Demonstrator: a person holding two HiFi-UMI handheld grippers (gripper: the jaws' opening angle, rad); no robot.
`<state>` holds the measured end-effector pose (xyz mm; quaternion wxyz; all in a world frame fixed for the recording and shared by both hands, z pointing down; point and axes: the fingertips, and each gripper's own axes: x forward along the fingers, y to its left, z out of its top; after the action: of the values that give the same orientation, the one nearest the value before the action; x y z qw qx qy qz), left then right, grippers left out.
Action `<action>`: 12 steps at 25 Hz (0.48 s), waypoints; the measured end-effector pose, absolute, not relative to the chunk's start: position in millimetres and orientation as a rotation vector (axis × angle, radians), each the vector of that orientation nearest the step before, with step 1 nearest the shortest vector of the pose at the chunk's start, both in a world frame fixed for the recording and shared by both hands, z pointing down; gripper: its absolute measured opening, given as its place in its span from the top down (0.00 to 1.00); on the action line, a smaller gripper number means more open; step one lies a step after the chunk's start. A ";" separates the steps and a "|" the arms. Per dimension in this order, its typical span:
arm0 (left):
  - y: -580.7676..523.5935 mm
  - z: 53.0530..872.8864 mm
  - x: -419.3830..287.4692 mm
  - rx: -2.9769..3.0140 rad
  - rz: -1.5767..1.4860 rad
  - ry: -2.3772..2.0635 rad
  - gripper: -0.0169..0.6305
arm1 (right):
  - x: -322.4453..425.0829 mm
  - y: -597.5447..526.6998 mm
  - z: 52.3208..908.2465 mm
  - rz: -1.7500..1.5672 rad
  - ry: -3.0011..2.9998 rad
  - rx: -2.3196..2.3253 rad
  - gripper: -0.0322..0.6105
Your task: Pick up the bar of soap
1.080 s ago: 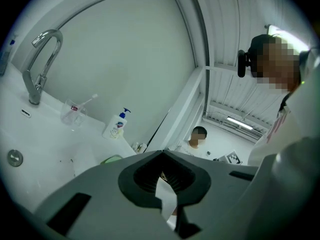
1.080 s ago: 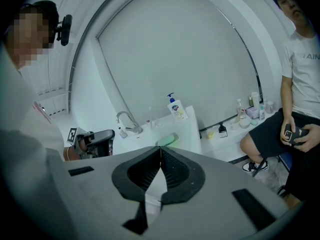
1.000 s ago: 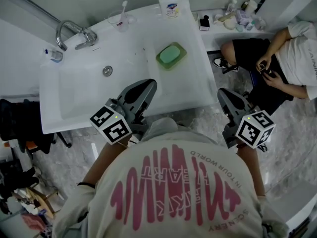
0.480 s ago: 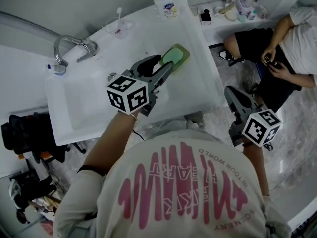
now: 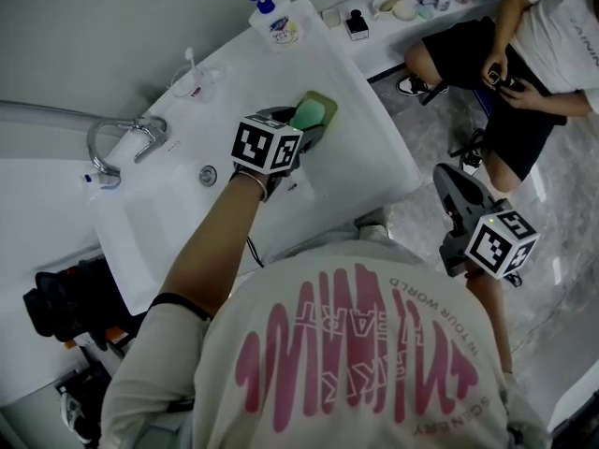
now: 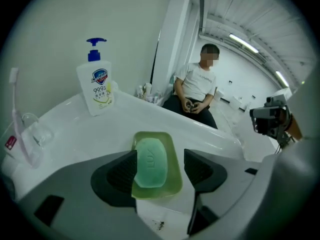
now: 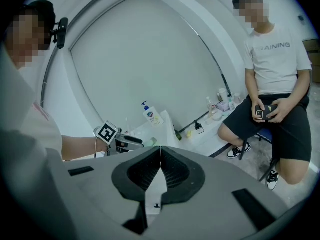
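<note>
A pale green bar of soap [image 6: 150,162] lies in a translucent green dish [image 6: 174,151] on the white counter beside the basin. My left gripper [image 6: 160,170] points down at it. Its jaws have just been opening and now stand wide, one pad on each side of the soap and dish, neither pressing on them. In the head view the left gripper [image 5: 298,129] covers part of the soap [image 5: 307,112]. My right gripper [image 5: 447,181] hangs off the counter's right edge, over the floor. The right gripper [image 7: 160,154] is shut with nothing between its pads.
A pump bottle [image 5: 276,21] stands at the counter's back edge, beyond the dish. A glass with a toothbrush [image 5: 192,78] and the faucet [image 5: 126,138] sit to the left, above the basin drain [image 5: 208,174]. A person [image 5: 524,54] sits at the far right.
My left gripper travelled from the sink's front edge forward and down over the soap dish, and its jaws went from shut to wide. The right gripper shifted only slightly.
</note>
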<state>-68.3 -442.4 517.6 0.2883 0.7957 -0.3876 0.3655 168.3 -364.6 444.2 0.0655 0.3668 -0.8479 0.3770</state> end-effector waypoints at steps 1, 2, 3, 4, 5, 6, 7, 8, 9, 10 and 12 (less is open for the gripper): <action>-443.5 521.0 -67.7 2.120 1.011 -1.030 0.54 | 171.3 -363.0 444.1 1.142 -2.554 1.119 0.93; -444.8 522.7 -67.1 2.116 1.032 -1.027 0.54 | 173.8 -361.6 443.9 1.144 -2.551 1.128 0.93; -446.5 523.1 -66.6 2.114 1.043 -1.026 0.54 | 175.9 -360.3 443.9 1.147 -2.548 1.134 0.93; -448.2 523.0 -66.4 2.111 1.055 -1.025 0.54 | 177.6 -359.2 444.2 1.149 -2.545 1.138 0.93; -449.6 523.5 -66.5 2.107 1.073 -1.020 0.54 | 179.1 -358.2 444.5 1.152 -2.541 1.141 0.93; -450.6 524.8 -66.6 2.102 1.097 -1.011 0.54 | 180.3 -357.3 444.7 1.156 -2.540 1.143 0.93; -451.4 526.5 -66.7 2.096 1.124 -0.999 0.54 | 181.4 -356.7 444.7 1.159 -2.539 1.145 0.93; -452.2 528.1 -66.7 2.092 1.151 -0.987 0.54 | 182.2 -356.4 444.5 1.160 -2.540 1.148 0.93; -453.2 529.5 -66.8 2.090 1.176 -0.977 0.54 | 182.9 -356.4 444.2 1.159 -2.542 1.151 0.93; -453.9 531.1 -67.0 2.088 1.203 -0.967 0.54 | 183.4 -356.4 443.8 1.157 -2.545 1.154 0.93; -452.6 536.4 -67.2 2.079 1.263 -0.930 0.52 | 183.5 -355.9 442.9 1.159 -2.545 1.157 0.93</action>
<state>-67.2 -452.6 536.4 0.2652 0.7697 -0.3443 0.4676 183.5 -355.9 442.9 0.0576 0.3818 -0.8395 0.3822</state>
